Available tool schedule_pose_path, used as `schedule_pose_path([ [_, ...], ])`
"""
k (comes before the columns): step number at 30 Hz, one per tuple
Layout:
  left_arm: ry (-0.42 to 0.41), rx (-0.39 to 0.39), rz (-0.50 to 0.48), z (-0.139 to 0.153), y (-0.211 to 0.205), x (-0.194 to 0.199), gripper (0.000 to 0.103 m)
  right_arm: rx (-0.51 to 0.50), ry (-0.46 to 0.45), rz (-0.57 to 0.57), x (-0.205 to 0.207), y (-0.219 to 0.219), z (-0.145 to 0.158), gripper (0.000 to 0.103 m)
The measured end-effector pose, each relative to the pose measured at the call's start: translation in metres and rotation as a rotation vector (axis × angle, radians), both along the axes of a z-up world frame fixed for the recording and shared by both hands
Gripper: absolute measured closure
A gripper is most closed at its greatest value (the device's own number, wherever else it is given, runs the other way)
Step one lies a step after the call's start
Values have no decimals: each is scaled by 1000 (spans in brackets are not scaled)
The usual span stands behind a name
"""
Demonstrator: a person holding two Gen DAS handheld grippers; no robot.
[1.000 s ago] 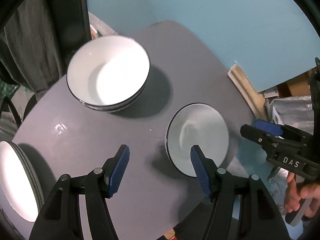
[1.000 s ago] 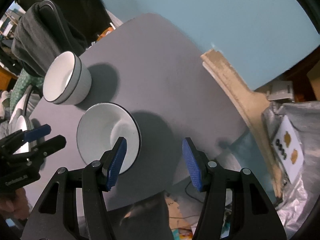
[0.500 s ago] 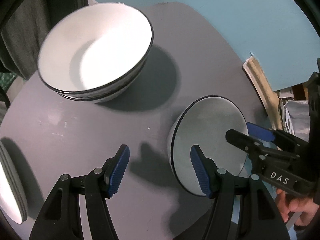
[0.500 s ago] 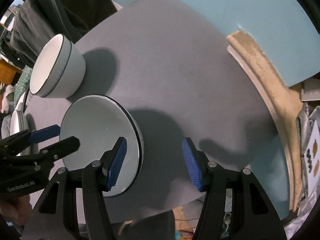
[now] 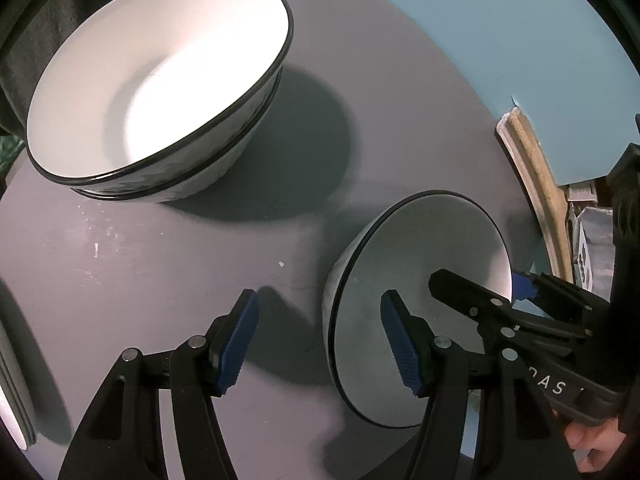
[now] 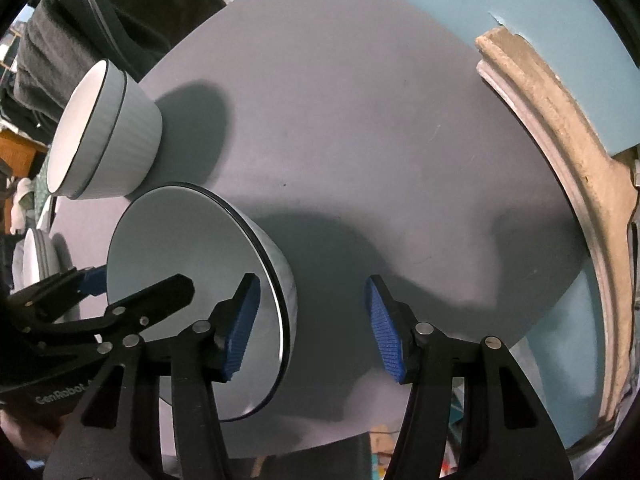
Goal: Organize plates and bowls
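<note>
A single white bowl with a black rim [image 5: 420, 256] [image 6: 180, 248] stands near the front edge of the round grey table [image 5: 160, 264] [image 6: 360, 120]. My left gripper [image 5: 320, 340] is open and straddles the bowl's left wall, one pad inside. My right gripper [image 6: 312, 328] is open and straddles the bowl's right wall, left pad inside. Each gripper shows in the other's view: the right [image 5: 520, 312], the left [image 6: 80, 292]. A stack of two white bowls [image 5: 160, 84] [image 6: 104, 132] stands further back on the left.
A stack of white plates [image 5: 12, 380] [image 6: 36, 256] sits at the table's left edge. A blue wall [image 5: 480, 20] and a beige moulding [image 6: 560, 140] lie beyond the table on the right. Dark clothing [image 6: 60, 32] hangs on a chair behind the bowl stack.
Both grippers have moved forward and down toward the single bowl, so that each now has a finger inside its rim. The jaws have stayed open. The bowls have not moved.
</note>
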State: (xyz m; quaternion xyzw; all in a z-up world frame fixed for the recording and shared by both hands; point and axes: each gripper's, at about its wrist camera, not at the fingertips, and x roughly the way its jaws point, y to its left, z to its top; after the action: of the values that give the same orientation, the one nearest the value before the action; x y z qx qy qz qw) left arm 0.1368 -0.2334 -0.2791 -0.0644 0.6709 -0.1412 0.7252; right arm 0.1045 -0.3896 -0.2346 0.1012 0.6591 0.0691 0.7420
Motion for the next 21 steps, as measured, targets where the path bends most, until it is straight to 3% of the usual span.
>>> schedule_pose_path([
  [3, 11, -12, 11, -2, -4, 0, 50, 8, 4, -1, 0, -2, -1, 50],
  [6, 24, -22, 18, -4, -2, 0, 59, 10, 8, 2, -1, 2, -1, 65],
  [10, 42, -37, 29, -7, -1, 0, 75, 12, 19, 8, -4, 3, -9, 78],
  [13, 49, -38, 29, -9, 0, 0, 81, 25, 26, 14, -1, -8, -5, 87],
  [16, 55, -37, 29, -10, 0, -2, 85, 22, 24, 31, 0, -8, -4, 93],
  [21, 73, -65, 26, -8, 7, 1, 93, 12, 26, 39, -2, -11, -2, 94],
])
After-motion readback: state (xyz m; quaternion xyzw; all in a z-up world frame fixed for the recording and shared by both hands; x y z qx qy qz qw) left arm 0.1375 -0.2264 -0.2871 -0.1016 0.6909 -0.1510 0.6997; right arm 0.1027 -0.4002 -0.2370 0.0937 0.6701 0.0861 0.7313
